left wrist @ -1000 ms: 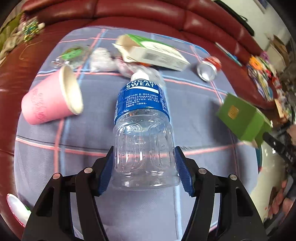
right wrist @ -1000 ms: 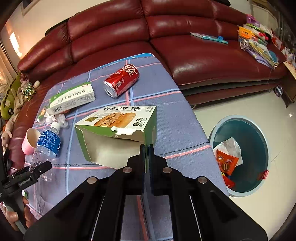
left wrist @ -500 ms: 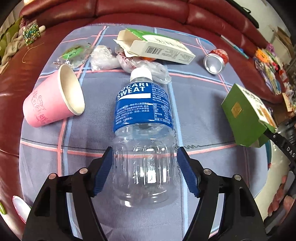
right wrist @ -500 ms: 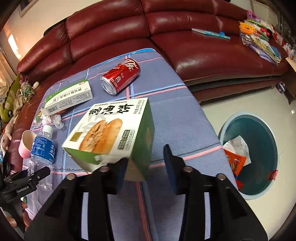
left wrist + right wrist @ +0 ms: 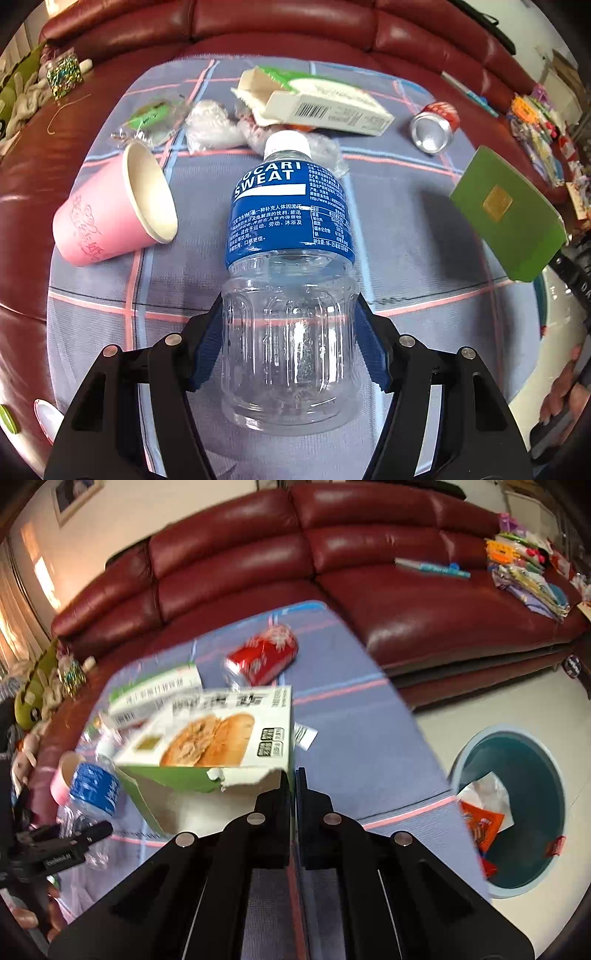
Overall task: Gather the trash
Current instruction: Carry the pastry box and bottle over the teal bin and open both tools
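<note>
My left gripper (image 5: 290, 343) is shut on the clear base of a Pocari Sweat bottle (image 5: 290, 221) with a blue label and white cap, above the checked cloth (image 5: 406, 229). My right gripper (image 5: 294, 779) is shut on the side wall of an open green biscuit box (image 5: 207, 738) and holds it above the cloth (image 5: 351, 738). The box also shows at the right in the left wrist view (image 5: 509, 218). The bottle and left gripper show at the lower left in the right wrist view (image 5: 92, 790). A teal trash bin (image 5: 513, 816) with wrappers inside stands on the floor at the right.
On the cloth lie a tipped pink paper cup (image 5: 114, 210), a white and green carton (image 5: 317, 103), a red soda can (image 5: 436, 125), and clear plastic wrappers (image 5: 210, 125). A dark red leather sofa (image 5: 332, 572) surrounds the cloth, with papers (image 5: 528, 572) on its right end.
My right gripper closed on the biscuit box wall and lifted it. My left gripper closed on the bottle's base and raised it slightly.
</note>
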A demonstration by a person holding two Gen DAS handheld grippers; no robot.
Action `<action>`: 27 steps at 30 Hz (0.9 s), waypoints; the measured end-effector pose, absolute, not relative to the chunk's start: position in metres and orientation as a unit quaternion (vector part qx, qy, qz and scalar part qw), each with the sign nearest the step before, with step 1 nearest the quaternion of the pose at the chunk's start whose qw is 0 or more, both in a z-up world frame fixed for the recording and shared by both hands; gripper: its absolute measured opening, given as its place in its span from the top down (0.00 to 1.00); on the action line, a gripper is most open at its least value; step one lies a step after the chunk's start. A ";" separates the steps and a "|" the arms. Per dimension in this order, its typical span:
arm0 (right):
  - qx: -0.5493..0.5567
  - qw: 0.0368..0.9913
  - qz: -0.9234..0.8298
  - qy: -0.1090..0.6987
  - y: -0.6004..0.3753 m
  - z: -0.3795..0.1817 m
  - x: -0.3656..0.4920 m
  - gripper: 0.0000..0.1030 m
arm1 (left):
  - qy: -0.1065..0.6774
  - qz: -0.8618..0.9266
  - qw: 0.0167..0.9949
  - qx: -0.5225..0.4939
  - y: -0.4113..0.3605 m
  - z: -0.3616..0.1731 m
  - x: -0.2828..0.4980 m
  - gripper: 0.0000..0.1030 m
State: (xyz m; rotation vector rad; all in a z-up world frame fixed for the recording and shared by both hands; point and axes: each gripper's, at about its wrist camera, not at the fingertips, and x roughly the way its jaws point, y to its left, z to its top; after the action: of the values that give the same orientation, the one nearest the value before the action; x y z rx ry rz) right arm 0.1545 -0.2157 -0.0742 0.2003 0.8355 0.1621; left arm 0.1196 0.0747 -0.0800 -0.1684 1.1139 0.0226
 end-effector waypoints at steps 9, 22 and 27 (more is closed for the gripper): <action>0.129 0.915 0.045 0.380 -0.269 -0.045 0.133 0.97 | 0.499 -0.060 0.863 -0.060 0.030 -0.046 0.112 0.36; 0.194 0.886 -0.107 0.407 -0.435 -0.066 0.081 0.96 | 0.484 -0.208 0.850 0.016 -0.133 -0.029 0.136 0.36; 0.217 0.867 -0.125 0.431 -0.463 -0.093 0.077 0.93 | 0.488 -0.242 0.838 0.042 -0.183 -0.033 0.145 0.36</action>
State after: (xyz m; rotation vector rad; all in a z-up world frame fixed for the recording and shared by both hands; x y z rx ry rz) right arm 0.0767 -0.4631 -0.0926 0.4537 0.9014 -0.2612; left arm 0.1454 -0.1829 -0.0331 0.0881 1.0315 -0.5127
